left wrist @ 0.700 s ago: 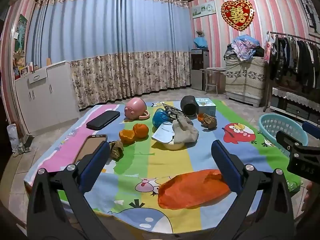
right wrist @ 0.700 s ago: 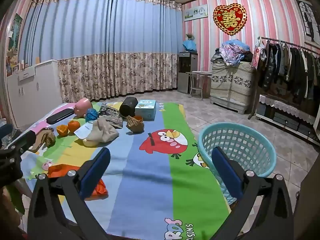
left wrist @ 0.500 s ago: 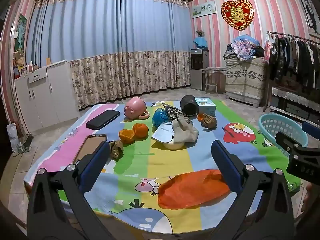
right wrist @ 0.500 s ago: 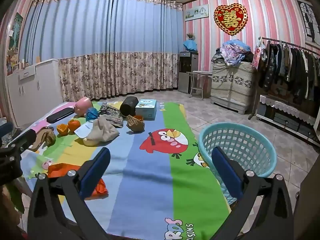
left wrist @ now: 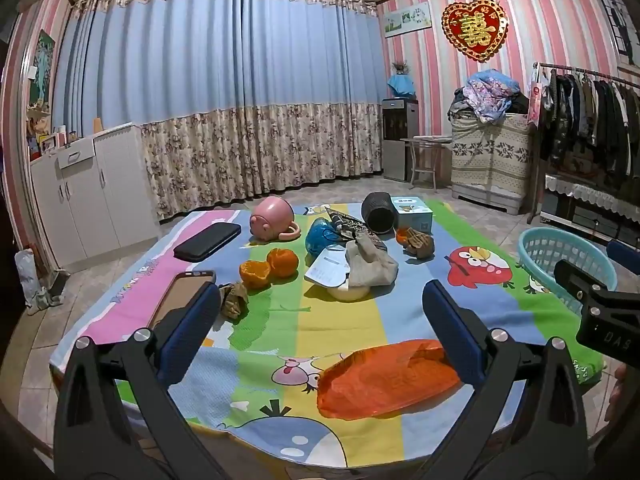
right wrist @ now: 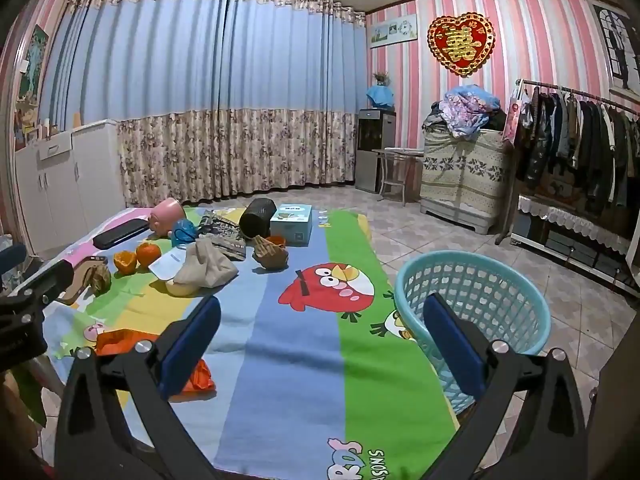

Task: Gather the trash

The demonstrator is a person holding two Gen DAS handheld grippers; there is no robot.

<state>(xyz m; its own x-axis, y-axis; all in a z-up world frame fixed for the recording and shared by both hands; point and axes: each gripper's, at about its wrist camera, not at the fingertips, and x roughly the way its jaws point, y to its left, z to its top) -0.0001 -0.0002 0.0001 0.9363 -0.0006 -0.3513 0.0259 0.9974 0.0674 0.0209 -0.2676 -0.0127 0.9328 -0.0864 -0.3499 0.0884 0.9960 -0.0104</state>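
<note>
An orange plastic bag point(left wrist: 386, 380) lay crumpled at the near edge of the tabletop point(left wrist: 344, 320), its right end hidden behind the left tongs point(left wrist: 320, 336), which stood wide and empty. The right tongs point(right wrist: 322, 340), equally wide, covered part of the blue basket point(right wrist: 472, 300) beside the tabletop.

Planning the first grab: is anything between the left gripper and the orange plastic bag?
Nothing visible. The open left gripper faces the crumpled orange plastic bag across bare cartoon-print cloth; other clutter lies beyond the bag.
</note>
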